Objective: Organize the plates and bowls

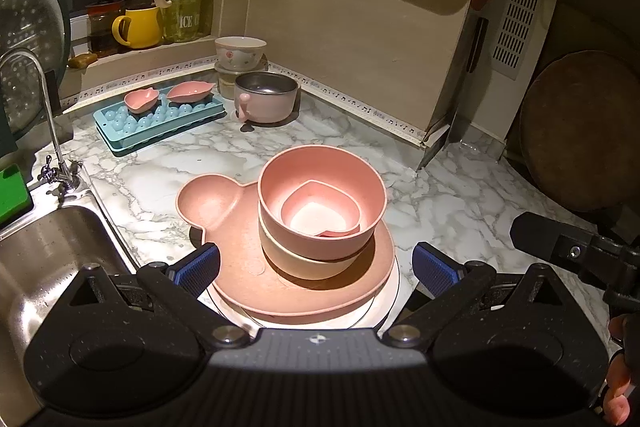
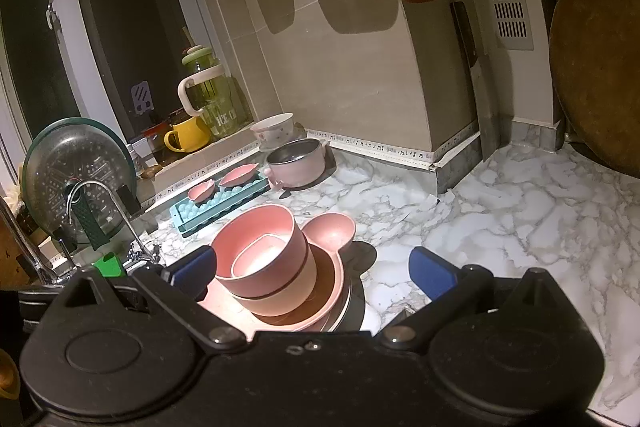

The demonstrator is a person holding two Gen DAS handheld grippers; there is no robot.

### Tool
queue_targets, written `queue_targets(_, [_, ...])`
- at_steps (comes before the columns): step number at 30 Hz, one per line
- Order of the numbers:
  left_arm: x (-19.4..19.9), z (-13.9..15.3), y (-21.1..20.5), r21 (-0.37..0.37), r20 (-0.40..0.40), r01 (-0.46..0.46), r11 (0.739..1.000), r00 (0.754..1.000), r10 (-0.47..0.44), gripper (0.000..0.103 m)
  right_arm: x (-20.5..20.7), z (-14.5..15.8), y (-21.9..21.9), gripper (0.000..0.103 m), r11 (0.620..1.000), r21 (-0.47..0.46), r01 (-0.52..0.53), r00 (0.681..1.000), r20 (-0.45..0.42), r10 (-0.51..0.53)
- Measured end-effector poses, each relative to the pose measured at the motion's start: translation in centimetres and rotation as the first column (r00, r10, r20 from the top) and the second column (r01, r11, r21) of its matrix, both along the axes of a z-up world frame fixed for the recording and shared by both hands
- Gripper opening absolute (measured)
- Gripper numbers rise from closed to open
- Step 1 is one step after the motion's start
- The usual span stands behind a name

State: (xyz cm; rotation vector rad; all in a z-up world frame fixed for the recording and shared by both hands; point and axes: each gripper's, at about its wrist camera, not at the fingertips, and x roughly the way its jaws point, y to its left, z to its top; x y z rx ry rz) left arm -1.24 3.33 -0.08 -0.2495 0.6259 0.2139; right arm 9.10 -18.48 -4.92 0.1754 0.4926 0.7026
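Left wrist view
- Left hand-held gripper (image 1: 316,263): we see its jaws spread wide, holding nothing, one blue pad on each side of the stack.
- Stack: a pink bear-shaped plate (image 1: 240,275) lies on a white plate (image 1: 390,301) on the marble desk (image 1: 460,195); on it sits a cream bowl (image 1: 296,261), a pink bowl (image 1: 320,203) nested in that, and a small heart-shaped bowl (image 1: 320,209) inside.
- Behind: two pink leaf dishes (image 1: 186,93) rest on a blue ice tray (image 1: 160,123), beside a pink handled pot (image 1: 266,95).
- Left edge: the sink (image 1: 44,255).

Right wrist view
- Right hand-held gripper (image 2: 312,273): we see it gaping too, empty, its left pad just beside the pink bowl (image 2: 256,239).
- Bear-shaped plate (image 2: 332,231): its ear points toward the wall.
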Motion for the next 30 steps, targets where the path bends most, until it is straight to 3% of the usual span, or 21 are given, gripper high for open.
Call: queue_targets(30, [1.0, -0.3, 0.3, -0.018, -0.015, 0.003, 1.000, 1.000, -0.003, 0.103, 0.6, 0.1, 0.2, 0.103, 1.000, -0.012, -0.022, 1.000, 0.004, 0.022])
